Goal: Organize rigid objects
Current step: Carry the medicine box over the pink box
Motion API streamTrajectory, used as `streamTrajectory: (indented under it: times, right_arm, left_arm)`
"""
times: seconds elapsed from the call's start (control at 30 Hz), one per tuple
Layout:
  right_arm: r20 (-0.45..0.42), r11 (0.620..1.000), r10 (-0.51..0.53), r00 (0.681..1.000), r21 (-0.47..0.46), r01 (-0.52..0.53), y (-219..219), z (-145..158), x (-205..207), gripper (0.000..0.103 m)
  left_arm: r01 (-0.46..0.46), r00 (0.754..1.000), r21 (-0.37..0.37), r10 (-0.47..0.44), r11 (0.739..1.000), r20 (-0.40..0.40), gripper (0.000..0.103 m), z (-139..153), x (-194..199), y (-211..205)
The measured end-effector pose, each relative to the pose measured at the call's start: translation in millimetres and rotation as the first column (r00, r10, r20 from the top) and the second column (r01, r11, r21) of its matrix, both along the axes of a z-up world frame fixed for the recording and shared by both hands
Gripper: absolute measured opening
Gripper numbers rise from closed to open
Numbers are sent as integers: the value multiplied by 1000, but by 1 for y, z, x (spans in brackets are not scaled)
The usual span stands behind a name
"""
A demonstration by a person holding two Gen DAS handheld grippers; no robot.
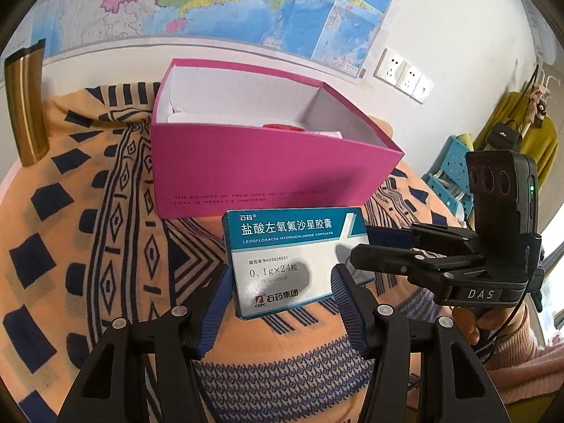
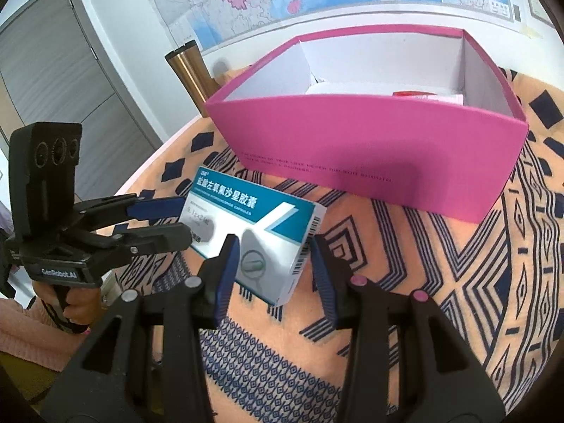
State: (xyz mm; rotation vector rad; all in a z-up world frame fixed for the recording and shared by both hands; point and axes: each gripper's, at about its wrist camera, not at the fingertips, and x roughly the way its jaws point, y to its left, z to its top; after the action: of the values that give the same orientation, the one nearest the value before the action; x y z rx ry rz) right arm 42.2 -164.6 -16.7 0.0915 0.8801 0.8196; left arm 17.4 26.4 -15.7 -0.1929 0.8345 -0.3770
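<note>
A white and teal medicine box [image 1: 282,246] [image 2: 253,211] hangs just above the patterned cloth, in front of an open pink box [image 1: 264,165] [image 2: 370,148]. My left gripper [image 1: 282,296] is shut on its left end, blue pads pressed against both long sides. My right gripper [image 2: 275,268] is shut on its right end the same way. Each view shows the other gripper from the side: the right gripper [image 1: 363,245] and the left gripper [image 2: 185,220]. The pink box holds white packets and something red.
An orange cloth with dark blue patterns [image 1: 105,246] covers the table. A copper tumbler [image 1: 26,105] [image 2: 192,74] stands behind the pink box at the left. On the wall hang a map and sockets [image 1: 402,74]. A blue rack [image 1: 454,162] stands to the right.
</note>
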Motion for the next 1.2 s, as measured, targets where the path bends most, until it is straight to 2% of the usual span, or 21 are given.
streamTrajectory:
  times: [1.2]
  right_arm:
    - [72, 1000, -14, 997, 8, 13, -4, 24, 4, 46]
  left_arm:
    - [-3, 998, 5, 2, 1000, 69, 58, 21, 5, -2]
